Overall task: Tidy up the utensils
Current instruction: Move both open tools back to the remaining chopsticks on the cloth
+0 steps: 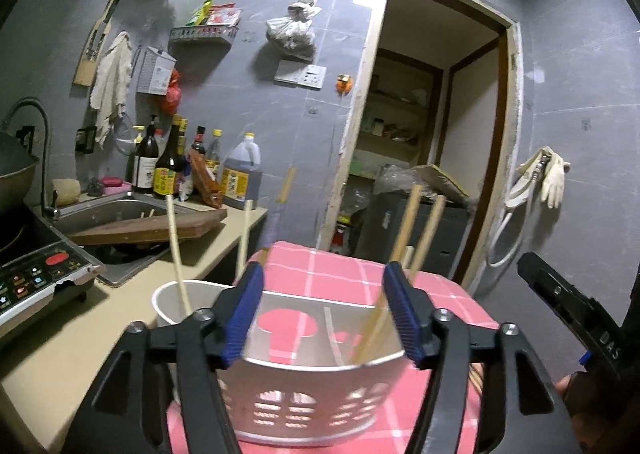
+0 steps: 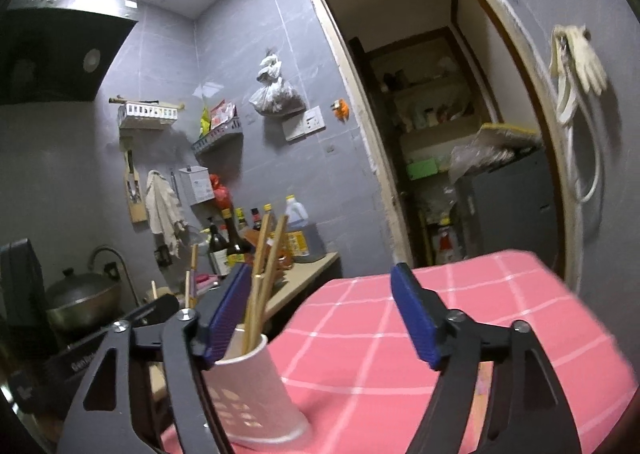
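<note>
Pink checked cloth (image 1: 440,294) covers the table under both tools. On it, right in front of the left hand-held gripper (image 1: 324,314), stands a white perforated plastic utensil holder (image 1: 304,402), its rim between the blue pads (image 1: 404,314) but not touched; jaws stand apart, nothing clamped. Two wooden chopsticks (image 1: 404,230) lean in the holder's far right compartment, just inside the right pad. Left of the left pad a white cup (image 1: 168,302) holds another pale stick (image 1: 176,246); one more stick rises behind the pad.

In the right wrist view, the right hand-held gripper (image 2: 320,318) is also apart and empty. The holder sits at its left pad, nearly touching, chopsticks rising just beside that pad; bare cloth lies ahead between the jaws.

Handling, as a judgement: chopsticks are light, stiff, smooth and thin, so they can roll or twist out of a pinch. Take them mid-shaft, above the rim, both together or one at a time. The holder is light thin plastic and likely tips or slides on the cloth if a stick is levered against its wall; steady it at the rim.

Hard to make out: the holder's base and lower front are cut off by the gripper arms in both views. Motion blur smears the sticks, so the count is unsure. What is inside the cup bottom is hidden. The right gripper shows only as a dark edge at the far right of the left view. The sink (image 1: 120,210) beyond holds a board (image 1: 152,232), contents unclear.
</note>
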Available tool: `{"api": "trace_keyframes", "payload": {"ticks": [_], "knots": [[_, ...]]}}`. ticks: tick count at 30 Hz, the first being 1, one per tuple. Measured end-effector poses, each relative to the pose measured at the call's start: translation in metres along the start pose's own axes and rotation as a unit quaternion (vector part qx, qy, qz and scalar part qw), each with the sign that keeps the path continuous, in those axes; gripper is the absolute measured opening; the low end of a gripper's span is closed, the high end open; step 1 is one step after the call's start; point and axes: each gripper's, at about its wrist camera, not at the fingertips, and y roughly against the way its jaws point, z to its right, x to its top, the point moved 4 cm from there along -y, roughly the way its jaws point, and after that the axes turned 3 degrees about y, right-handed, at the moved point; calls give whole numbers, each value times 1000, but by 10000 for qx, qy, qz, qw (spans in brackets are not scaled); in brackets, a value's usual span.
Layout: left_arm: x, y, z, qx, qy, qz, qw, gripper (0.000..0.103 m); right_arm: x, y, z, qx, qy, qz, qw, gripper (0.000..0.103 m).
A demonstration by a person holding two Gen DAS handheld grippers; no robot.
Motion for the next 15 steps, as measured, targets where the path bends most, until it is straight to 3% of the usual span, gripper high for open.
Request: {"api": "trace_keyframes", "payload": {"ticks": [4,8,10,15], "knots": [[-1,3,20,-209,5,-41,9998,75,9,25,13,-215,277,-19,9994,85],[-8,6,48,-485,-64,-126,9987,83,17,47,31,-475,485,-84,9977,103],[-13,6,61,-621,-107,-196,9978,88,20,56,41,-605,560,-131,9965,103],[-29,-2,96,-911,-320,-476,9942,89,22,72,69,-914,698,-343,9928,103]]}}
